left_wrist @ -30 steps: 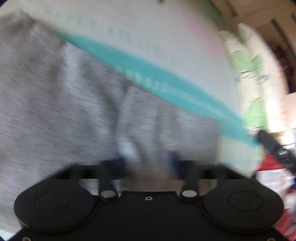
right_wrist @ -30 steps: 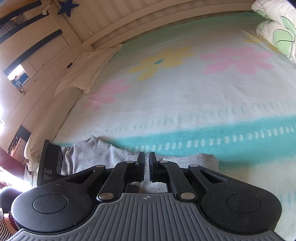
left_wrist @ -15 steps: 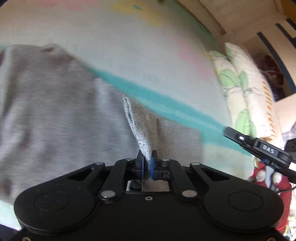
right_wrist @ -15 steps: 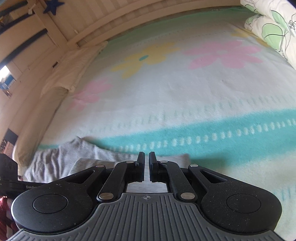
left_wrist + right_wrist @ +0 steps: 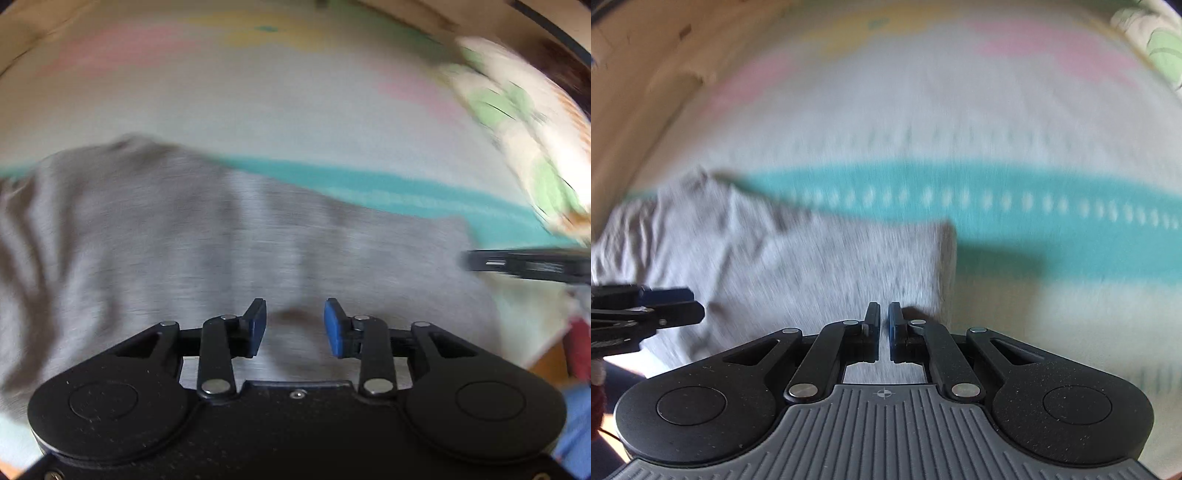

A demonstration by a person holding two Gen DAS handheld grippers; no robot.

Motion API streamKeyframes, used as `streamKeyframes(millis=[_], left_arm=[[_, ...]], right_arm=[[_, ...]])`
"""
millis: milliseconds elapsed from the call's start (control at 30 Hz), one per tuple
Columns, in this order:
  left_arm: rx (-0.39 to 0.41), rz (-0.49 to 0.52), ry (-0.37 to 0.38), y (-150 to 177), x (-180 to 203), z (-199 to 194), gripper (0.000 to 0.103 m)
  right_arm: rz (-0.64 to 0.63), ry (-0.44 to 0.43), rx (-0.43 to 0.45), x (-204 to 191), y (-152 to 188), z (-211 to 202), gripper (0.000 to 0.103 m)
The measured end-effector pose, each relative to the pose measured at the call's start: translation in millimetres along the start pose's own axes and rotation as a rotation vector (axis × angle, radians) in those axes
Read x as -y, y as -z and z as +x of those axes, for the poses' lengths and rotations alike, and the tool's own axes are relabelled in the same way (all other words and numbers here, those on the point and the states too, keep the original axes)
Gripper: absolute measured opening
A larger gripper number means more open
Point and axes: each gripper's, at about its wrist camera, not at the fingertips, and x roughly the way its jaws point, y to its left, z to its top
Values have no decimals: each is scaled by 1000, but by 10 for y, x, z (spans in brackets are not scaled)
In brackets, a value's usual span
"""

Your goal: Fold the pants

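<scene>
Grey pants (image 5: pixel 229 236) are spread in wrinkled, partly folded layers on the bed's blanket (image 5: pixel 960 122), overlapping its teal stripe (image 5: pixel 1034 206). Above the fabric the left hand-held gripper (image 5: pixel 294 323) is seen with its blue-padded jaws held wide apart and nothing between them. The right hand-held gripper (image 5: pixel 884 325) is nearly closed near the fold's right edge; whether cloth is pinched cannot be told

Left wrist view low and close over the grey pants (image 5: pixel 221 251), facing across the blanket (image 5: pixel 258 110), right wrist view likewise from the right, both blurred, seemingly sharing pants and teal stripe (image 5: pixel 997 206).
</scene>
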Motion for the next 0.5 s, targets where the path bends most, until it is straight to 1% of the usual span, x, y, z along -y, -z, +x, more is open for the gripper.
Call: streamKeyframes(millis=[33,67,100,133,200,267,333,400,467,500], left_arm=[[-14,31,24,16,81,45,44],[-39,56,31,40,165,113,44],[-72,76,26,64,239,209,44],[-94,90,10,99,267,286,44],[-71,132,-20,129,310,323,45],[-79,150,-22,109,338,316,47],[-85,101,-8,80,299,324,48],[-101,72,-2,43,259,277,48],[-112,71,4,66,254,254,48],[-114,69,5,93,244,225,48]], right_arm=[[-9,15,0,33,33,29,0],[-7,-3,13,63,55,14,0],[7,-8,19,82,71,-16,0],[9,5,27,85,95,-51,0],[-18,55,42,69,158,-103,2],[-15,57,51,65,221,-174,3],[-26,29,71,43,270,-301,4],[-57,-21,84,3,343,-416,4],[-92,-86,27,-25,412,-413,4],[-117,-89,-16,-39,423,-370,4]])
